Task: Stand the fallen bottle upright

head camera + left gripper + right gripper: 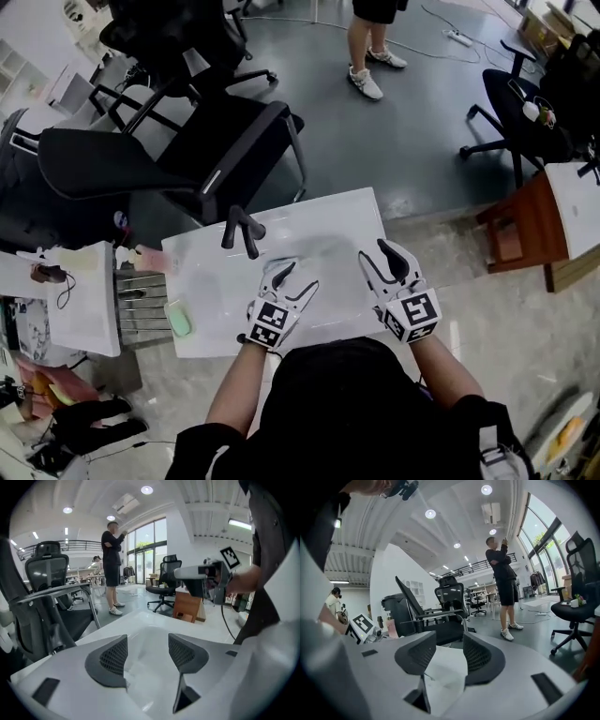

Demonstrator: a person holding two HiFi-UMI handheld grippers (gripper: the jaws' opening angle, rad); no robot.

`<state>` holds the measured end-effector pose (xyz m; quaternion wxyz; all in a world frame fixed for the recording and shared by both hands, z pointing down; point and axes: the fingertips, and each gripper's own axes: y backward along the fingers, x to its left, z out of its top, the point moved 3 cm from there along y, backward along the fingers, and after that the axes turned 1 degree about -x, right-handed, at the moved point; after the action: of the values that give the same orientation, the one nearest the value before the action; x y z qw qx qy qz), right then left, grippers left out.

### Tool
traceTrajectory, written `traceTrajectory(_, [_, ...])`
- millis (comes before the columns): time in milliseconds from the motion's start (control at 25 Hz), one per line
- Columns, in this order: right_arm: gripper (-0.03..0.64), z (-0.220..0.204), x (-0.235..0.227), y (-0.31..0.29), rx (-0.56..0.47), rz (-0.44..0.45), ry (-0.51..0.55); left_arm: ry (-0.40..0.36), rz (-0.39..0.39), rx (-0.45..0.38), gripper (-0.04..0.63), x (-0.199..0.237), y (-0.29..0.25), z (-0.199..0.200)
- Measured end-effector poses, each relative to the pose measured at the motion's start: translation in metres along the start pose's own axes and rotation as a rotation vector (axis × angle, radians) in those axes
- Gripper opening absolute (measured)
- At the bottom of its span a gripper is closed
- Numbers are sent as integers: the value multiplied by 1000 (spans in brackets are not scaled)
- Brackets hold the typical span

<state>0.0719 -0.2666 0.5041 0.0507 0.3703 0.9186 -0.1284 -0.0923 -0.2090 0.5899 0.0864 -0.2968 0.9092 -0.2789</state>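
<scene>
A white rectangular table (pixel 328 220) carries a pale green oblong object (pixel 178 319) at its near left corner and a black forked object (pixel 242 228) by its far edge.

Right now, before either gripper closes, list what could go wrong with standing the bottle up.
1. The bottle shows only as a faint clear shape on the white table; jaws could close off-centre and send it rolling.
2. A roll could carry it off the table's edge.
3. The left gripper and right gripper, both open and empty, sit close together and could bump.
</scene>
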Motion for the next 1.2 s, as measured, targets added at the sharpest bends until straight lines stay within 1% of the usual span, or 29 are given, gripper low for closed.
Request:
traceTrajectory(80, [192, -3, -6, 8, 6, -43, -14, -37, -20, 45, 287, 1, -15, -10])
traceTrajectory(240, [190, -19, -13, 27, 47, -142, -39, -133, -72, 146, 287, 3, -39, -31])
traceTrajectory(360, [189, -27, -13, 36, 65, -199, -51, -174, -106, 201, 287, 7, -51, -47])
traceTrajectory(560, [186, -34, -10, 50, 76, -267, -62, -237, -144, 293, 287, 13, -70, -73])
traceTrajectory(680, [181, -38, -6, 62, 79, -302, -66, -310, -147, 374, 271, 14, -88, -91])
traceTrajectory(760, [181, -44, -4, 68, 88, -329, -81, -354, -164, 426, 264, 15, -99, -105])
traceTrajectory(840, [181, -50, -2, 73, 99, -349, -95, -372, -185, 450, 264, 16, -105, -113])
traceTrajectory(1040, [179, -56, -1, 85, 107, -386, -114, -391, -206, 489, 264, 20, -115, -121])
traceTrajectory(1200, [178, -58, 1, 92, 91, -410, -139, -448, -202, 546, 264, 22, -121, -137])
